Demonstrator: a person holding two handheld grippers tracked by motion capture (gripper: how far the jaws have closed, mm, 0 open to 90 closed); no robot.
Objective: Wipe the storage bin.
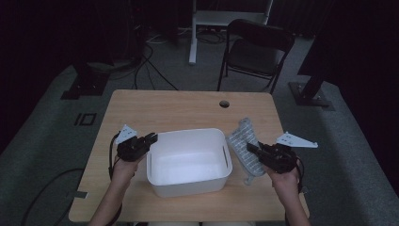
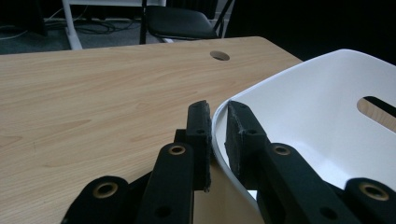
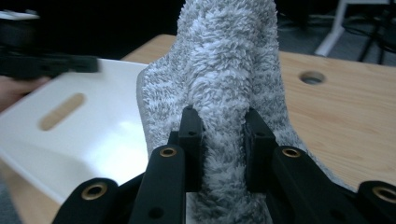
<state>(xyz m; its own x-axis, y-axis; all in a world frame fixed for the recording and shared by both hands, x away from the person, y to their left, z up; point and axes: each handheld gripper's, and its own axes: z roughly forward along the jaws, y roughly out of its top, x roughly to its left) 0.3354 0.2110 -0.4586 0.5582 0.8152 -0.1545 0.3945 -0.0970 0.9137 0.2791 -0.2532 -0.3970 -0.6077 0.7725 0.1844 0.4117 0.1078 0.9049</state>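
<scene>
Meanwhile, left hand-held gripper (image 1: 151, 139) pinches the white tub (image 1: 188, 181) rim; right hand-held gripper (image 1: 251, 147) pinches a seemingly grey towel (image 1: 244, 139) beside it.

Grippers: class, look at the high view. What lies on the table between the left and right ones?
The white bin lies between the left gripper and the right gripper, which holds a grey towel beside the bin.

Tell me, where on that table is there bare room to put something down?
The widest bare stretch of table lies beyond the tub, up to the round hole. A narrower strip runs along the near edge before the tub. It is crowded beside the tub: the left gripper clamps its rim, and the right gripper holds the towel there.
</scene>
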